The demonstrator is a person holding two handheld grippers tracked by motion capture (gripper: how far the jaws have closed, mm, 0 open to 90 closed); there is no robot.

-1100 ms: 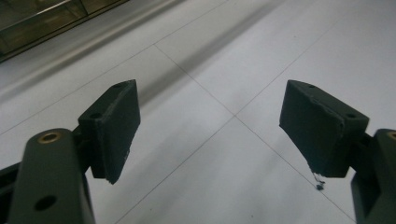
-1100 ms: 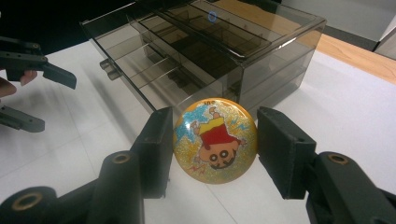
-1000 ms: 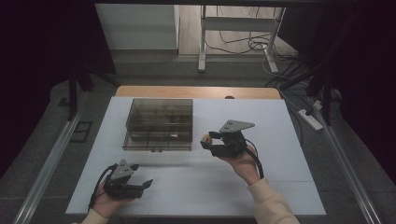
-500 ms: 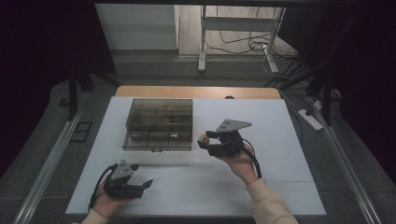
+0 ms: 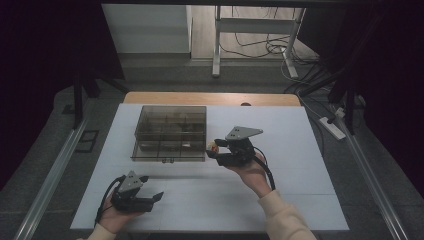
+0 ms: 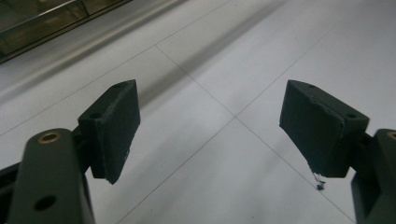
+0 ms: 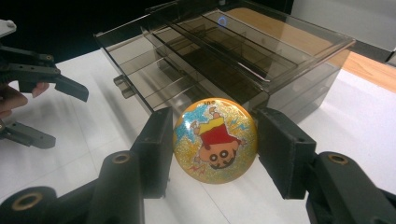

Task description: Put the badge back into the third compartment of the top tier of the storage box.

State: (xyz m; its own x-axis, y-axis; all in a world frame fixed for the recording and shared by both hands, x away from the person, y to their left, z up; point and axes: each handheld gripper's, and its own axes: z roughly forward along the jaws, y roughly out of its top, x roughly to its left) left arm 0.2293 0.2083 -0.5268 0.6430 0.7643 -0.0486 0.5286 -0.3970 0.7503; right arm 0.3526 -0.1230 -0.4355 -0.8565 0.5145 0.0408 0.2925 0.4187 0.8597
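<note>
A round yellow glittery badge with a cartoon figure sits clamped edge to edge between the 2 black jaws of the right tongs, its printed face turned toward the right gripper view's camera, the figure upside down there. In the high view the badge shows as a small bright spot at the tip of the right tongs, held above the white worktop just beside the right front corner of the smoky transparent plastic organiser box with compartments. The box's front drawers appear slightly pulled out in the right gripper view. The left tongs rest low near the worktop's front left edge, well apart from the box, jaws spread wide with only bare worktop surface between them.
</note>
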